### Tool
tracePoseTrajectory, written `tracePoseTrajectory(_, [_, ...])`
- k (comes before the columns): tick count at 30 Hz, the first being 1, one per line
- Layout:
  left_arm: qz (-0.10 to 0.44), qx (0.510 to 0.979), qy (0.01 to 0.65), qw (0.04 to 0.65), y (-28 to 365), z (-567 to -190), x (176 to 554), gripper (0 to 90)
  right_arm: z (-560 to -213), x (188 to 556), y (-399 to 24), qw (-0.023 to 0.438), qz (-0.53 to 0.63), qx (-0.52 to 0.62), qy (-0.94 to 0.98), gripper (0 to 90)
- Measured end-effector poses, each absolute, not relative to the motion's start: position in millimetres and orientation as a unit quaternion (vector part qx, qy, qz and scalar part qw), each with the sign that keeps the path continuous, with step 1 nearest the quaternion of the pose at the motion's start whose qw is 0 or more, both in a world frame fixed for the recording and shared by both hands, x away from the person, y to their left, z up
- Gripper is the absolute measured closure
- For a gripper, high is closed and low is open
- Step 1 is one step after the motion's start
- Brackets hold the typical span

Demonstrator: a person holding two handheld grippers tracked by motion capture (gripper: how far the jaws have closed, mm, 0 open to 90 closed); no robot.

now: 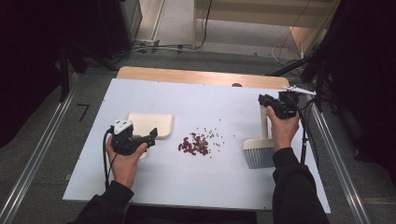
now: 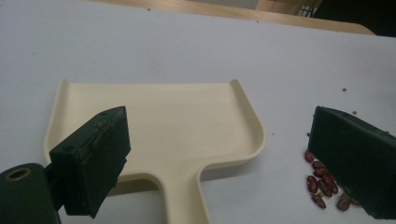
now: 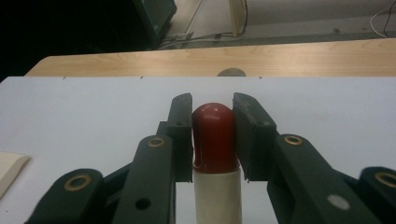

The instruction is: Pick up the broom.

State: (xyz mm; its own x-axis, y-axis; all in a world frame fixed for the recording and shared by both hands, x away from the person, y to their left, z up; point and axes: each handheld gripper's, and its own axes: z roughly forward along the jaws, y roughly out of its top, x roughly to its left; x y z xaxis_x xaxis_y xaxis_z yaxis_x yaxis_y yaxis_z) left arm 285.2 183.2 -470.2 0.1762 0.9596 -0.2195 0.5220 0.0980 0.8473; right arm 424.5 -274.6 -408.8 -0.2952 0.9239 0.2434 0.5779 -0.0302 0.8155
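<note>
Your right gripper (image 3: 212,135) is clamped on the brush (image 1: 259,150) — both pads press against the red cap at the top of its cream handle, as the right gripper view shows plainly. In the high view you hold that brush near the right edge of the white worktop (image 1: 187,182), handle roughly upright and leaning a little, with the pale bristles fanned out at the bottom, on or just above the surface; I cannot tell which.

Your left gripper (image 2: 219,158) has its jaws well apart, clamped on nothing. In the left gripper view the cream dustpan (image 2: 159,121) lies flat on the worktop with its stubby handle pointing toward you, running between the two pads. The left pad hangs over the pan's near left corner, and the right pad stands clear of the pan, over the edge of the beans. Whether either pad touches the pan I cannot tell. In the high view the dustpan sits left of centre, partly under your left hand (image 1: 123,163).

The beans (image 1: 194,145) — dark red ones in a loose heap, with smaller specks scattered up and to the right — lie near the middle of the worktop, between the dustpan and the brush. They sit just beside the dustpan's right rim and well apart from the bristles.
</note>
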Motion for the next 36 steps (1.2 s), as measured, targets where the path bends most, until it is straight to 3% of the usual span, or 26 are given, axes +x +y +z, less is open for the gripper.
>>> tracePoseTrajectory(15, [0.212, 0.648, 0.563, 0.466, 122.0, -469.4, 305.6, 7.3, -409.4, 428.1, -260.7, 0.191, 0.444, 0.558, 0.675, 67.7])
tracePoseTrajectory(22, [0.187, 0.671, 0.536, 0.477, 70.7, -466.2, 322.1, 7.5, -408.4, 427.6, -262.4, 0.191, 0.445, 0.559, 0.673, 67.7])
tracePoseTrajectory(36, [0.115, 0.695, 0.501, 0.503, -11.7, -463.1, 349.4, 19.0, -407.8, 427.0, -262.5, 0.193, 0.445, 0.556, 0.675, 67.7])
